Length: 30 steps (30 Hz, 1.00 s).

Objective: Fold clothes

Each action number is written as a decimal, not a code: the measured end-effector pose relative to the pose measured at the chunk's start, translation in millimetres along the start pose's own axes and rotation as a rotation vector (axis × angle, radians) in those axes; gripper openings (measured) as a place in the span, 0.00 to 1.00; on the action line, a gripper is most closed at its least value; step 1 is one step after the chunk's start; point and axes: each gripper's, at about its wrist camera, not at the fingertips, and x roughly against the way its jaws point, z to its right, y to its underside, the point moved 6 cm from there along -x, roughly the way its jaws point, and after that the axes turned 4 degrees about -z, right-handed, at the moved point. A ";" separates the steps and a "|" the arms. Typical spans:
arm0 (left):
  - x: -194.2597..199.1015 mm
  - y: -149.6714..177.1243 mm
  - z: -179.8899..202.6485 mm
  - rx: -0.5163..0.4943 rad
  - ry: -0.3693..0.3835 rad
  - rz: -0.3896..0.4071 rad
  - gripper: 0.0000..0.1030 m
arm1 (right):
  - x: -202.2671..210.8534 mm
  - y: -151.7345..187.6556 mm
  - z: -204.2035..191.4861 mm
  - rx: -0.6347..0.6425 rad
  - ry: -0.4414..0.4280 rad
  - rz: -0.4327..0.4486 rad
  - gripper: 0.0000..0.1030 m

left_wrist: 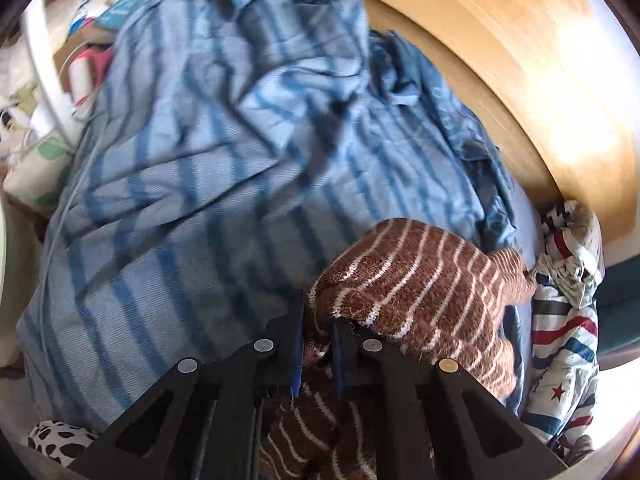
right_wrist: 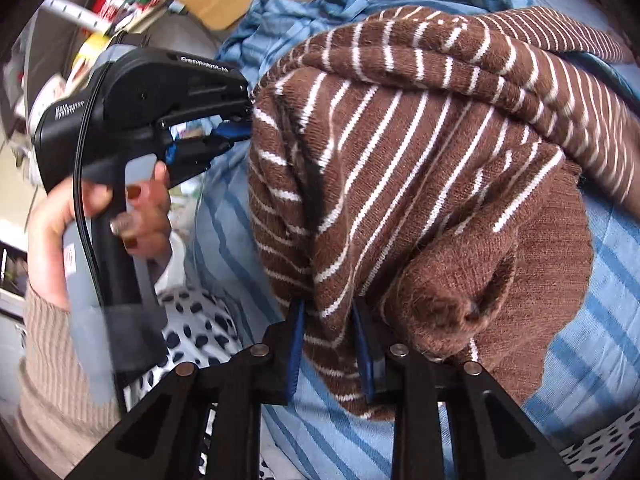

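- The left gripper (left_wrist: 318, 334) is clamped on a bunched edge of the brown sweater (left_wrist: 420, 280), which lies on the blue striped bedding (left_wrist: 200, 168) near the bed's right edge.
- Judged best: lift both pinched edges together, level, so the knit hangs flat without twisting.
- The right gripper (right_wrist: 326, 344) is pinching a thick fold of the sweater's hem.
- The sweater is a fuzzy, soft, stretchy knit with thin white stripes; the bedding is smooth, wrinkled cotton.
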 end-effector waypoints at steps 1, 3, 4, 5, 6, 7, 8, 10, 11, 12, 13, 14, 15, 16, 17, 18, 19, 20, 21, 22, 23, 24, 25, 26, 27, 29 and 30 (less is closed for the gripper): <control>-0.6 1.9 -9.3 0.024 -0.003 -0.008 0.12 | 0.7 0.3 2.1 -0.022 -0.003 0.001 0.28; -1.3 5.7 -12.7 0.020 -0.006 -0.043 0.14 | 7.0 -2.0 9.8 -0.092 -0.029 0.011 0.45; -1.3 7.6 -10.8 0.006 -0.005 -0.061 0.17 | 12.2 -4.5 15.2 -0.138 -0.049 0.019 0.49; 4.7 8.9 -4.8 -0.025 -0.013 -0.061 0.22 | 17.6 -7.0 20.6 -0.184 -0.069 0.028 0.57; 12.6 9.3 4.0 -0.062 -0.016 -0.045 0.24 | 25.0 -9.2 27.0 -0.217 -0.076 0.045 0.62; 22.3 9.5 15.3 -0.106 -0.008 -0.018 0.33 | 32.4 -11.3 33.3 -0.250 -0.084 0.062 0.63; 36.0 9.4 30.5 -0.167 0.012 0.024 0.46 | 39.8 -13.3 39.7 -0.282 -0.089 0.079 0.63; 64.2 10.2 63.4 -0.301 0.051 0.112 0.64 | 54.7 -13.7 52.4 -0.308 -0.057 0.127 0.66; 78.3 13.1 84.7 -0.390 0.075 0.162 0.68 | 61.6 -13.1 58.2 -0.320 -0.028 0.152 0.68; 87.3 18.7 107.3 -0.487 0.096 0.194 0.68 | 66.3 -11.6 64.6 -0.342 0.014 0.170 0.68; 81.3 27.5 123.9 -0.565 0.089 0.184 0.68 | 71.1 -10.0 71.0 -0.363 0.057 0.189 0.68; 73.6 36.6 139.7 -0.642 0.079 0.169 0.68 | 76.1 -8.4 77.4 -0.385 0.099 0.207 0.72; 65.9 45.7 155.3 -0.718 0.069 0.154 0.68 | 81.0 -6.5 83.6 -0.405 0.143 0.225 0.80; 58.2 54.8 170.9 -0.794 0.059 0.138 0.68 | 84.7 -2.7 88.6 -0.414 0.202 0.238 0.82; 40.2 65.8 180.3 -0.857 0.010 0.101 0.68 | 88.6 1.2 93.5 -0.423 0.262 0.250 0.82; 19.1 78.7 183.3 -0.910 -0.052 0.053 0.68 | 92.6 5.2 98.3 -0.430 0.320 0.262 0.81; -1.9 91.6 185.6 -0.961 -0.116 0.004 0.68 | 96.3 11.1 101.6 -0.429 0.357 0.263 0.81; -18.5 101.9 182.4 -0.991 -0.178 -0.024 0.68 | 99.3 16.2 104.4 -0.428 0.381 0.262 0.81; -36.1 109.0 178.3 -1.018 -0.258 -0.024 0.68 | 100.6 19.5 107.1 -0.428 0.398 0.256 0.81; -47.0 113.9 174.7 -1.046 -0.322 0.012 0.68 | 100.9 22.8 108.7 -0.429 0.409 0.248 0.81; -47.9 115.9 171.6 -1.061 -0.354 0.053 0.62 | 101.0 26.0 110.2 -0.430 0.419 0.240 0.81; -43.3 113.9 170.1 -1.040 -0.341 0.071 0.57 | 99.6 27.9 110.9 -0.433 0.427 0.232 0.81; -38.1 111.4 168.8 -1.016 -0.323 0.087 0.47 | 98.3 29.8 111.6 -0.435 0.434 0.224 0.81; -28.4 103.5 167.4 -0.953 -0.256 0.072 0.34 | 96.9 31.6 112.2 -0.437 0.440 0.215 0.81; -17.9 94.8 166.2 -0.885 -0.184 0.054 0.25 | 94.3 33.5 111.5 -0.438 0.436 0.205 0.81; 1.4 69.0 154.9 -0.657 0.023 -0.048 0.12 | 88.7 34.5 108.6 -0.441 0.417 0.182 0.81; 9.9 56.6 147.9 -0.533 0.139 -0.092 0.12 | 86.6 34.7 106.5 -0.442 0.407 0.174 0.81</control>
